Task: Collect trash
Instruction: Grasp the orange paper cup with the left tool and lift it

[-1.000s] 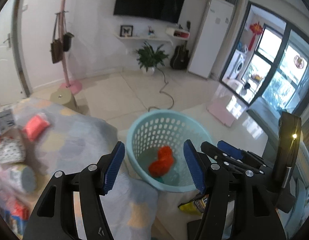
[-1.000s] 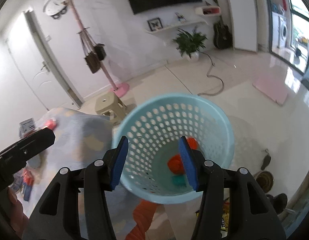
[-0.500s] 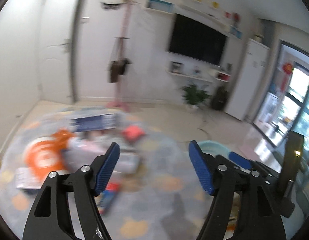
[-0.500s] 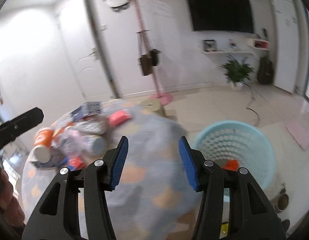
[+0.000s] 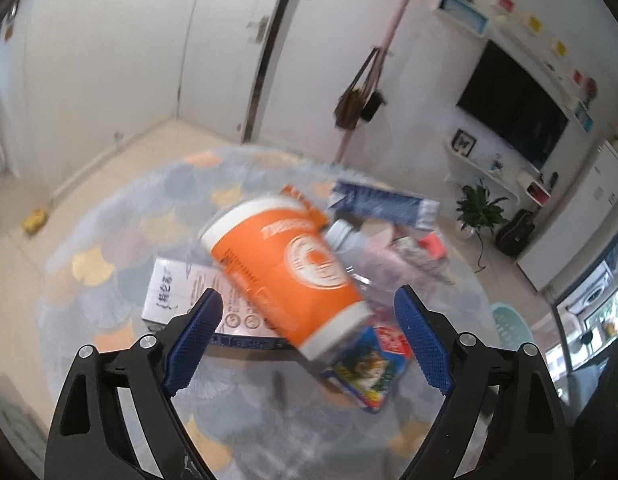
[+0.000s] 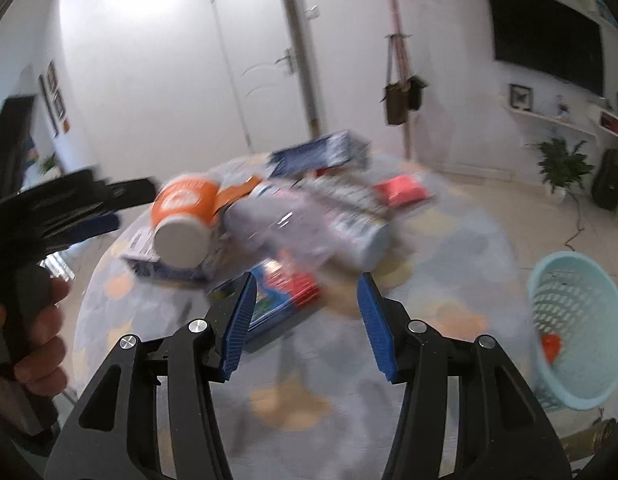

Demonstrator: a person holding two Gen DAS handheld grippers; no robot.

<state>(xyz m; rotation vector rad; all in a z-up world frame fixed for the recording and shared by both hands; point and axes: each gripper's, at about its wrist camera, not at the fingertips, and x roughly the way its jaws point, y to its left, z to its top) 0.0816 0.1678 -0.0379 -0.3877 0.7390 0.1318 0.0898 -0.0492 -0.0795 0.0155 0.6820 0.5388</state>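
1. Left claw hangs over the trash pile with its jaws opening, already spread wide, and nothing gripped. The big orange paper cup lies on its side just ahead of the blue pads, not touching them.
2. Right claw sits about half open, nothing held. Ahead of it lies a blue snack packet on the desk, a round one with a grey-blue patterned cloth.
3. Only the left view shows the white carton under the cup clearly, with print on its face, plus the colourful packet at the cup's base end.
4. Only the right view shows the basket properly: a light blue perforated trash basket on the floor just off the desk's right edge, with something red in the bottom. In the left view only a sliver of its rim peeks past the desk.
5. The right view also catches the person's left hand wrapped round the other tool's handle, at the far left edge. The left view shows none of that.
6. Both views show a blue and white pouch at the far side of the pile and a small red wrapper off to the right. The middle of the pile is too blurred to name, though a pale plastic bottle seems to lie there.
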